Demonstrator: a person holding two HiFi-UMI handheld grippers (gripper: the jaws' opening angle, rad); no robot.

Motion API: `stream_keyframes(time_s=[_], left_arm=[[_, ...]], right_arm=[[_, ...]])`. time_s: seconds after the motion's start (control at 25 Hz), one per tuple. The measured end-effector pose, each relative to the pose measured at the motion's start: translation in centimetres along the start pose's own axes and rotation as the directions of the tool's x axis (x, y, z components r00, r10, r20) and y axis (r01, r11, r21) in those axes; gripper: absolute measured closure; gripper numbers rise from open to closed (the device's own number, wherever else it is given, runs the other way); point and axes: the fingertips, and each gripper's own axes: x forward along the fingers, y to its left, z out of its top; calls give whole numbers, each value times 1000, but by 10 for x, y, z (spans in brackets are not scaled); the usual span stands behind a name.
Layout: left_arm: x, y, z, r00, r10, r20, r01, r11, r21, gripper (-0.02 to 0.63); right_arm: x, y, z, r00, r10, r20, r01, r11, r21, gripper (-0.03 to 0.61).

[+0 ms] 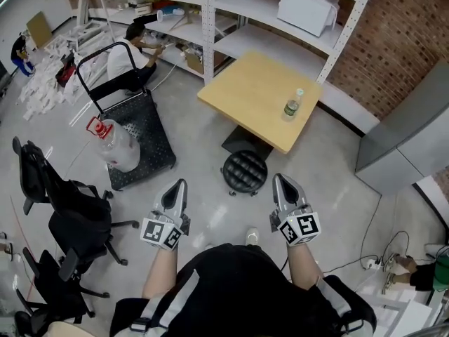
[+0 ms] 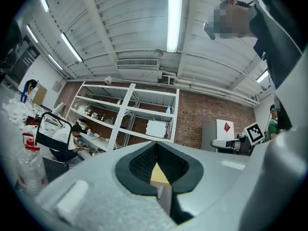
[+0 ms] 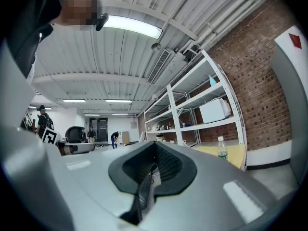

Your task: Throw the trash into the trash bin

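Note:
A clear plastic bottle (image 1: 292,105) with a green label stands upright on the yellow square table (image 1: 245,90); the right gripper view shows this bottle (image 3: 221,148) too. My left gripper (image 1: 179,186) and right gripper (image 1: 279,180) hang side by side over the floor, short of the table's near corner, both pointing at it. Each looks shut, with nothing between the jaws. In the left gripper view the yellow table top shows past the tip of the left gripper (image 2: 159,170). A tall grey box (image 1: 410,135) with a red diamond mark (image 2: 225,127) stands right of the table.
A black ribbed stool (image 1: 245,170) sits at the table's near corner. To the left are a black cart (image 1: 140,135) carrying a big water jug (image 1: 116,144) and black office chairs (image 1: 74,213). White shelves (image 1: 231,5) line the back wall, where a person (image 1: 130,58) crouches. Cables (image 1: 382,262) lie at the right.

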Motion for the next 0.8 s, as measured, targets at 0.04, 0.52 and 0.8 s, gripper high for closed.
stream_keyframes(time_s=[0.04, 0.52, 0.8], left_arm=[[9, -5, -1, 1000, -4, 1, 4, 1000, -1, 614], [105, -62, -30, 999, -41, -7, 41, 999, -4, 614], [167, -110, -60, 995, -101, -25, 100, 995, -19, 614]], right_arm=[[1, -7, 3, 1000, 9, 3, -9, 1000, -9, 572], [3, -114, 15, 999, -3, 45, 5, 999, -36, 572], [-21, -176, 20, 999, -30, 37, 31, 999, -23, 572]])
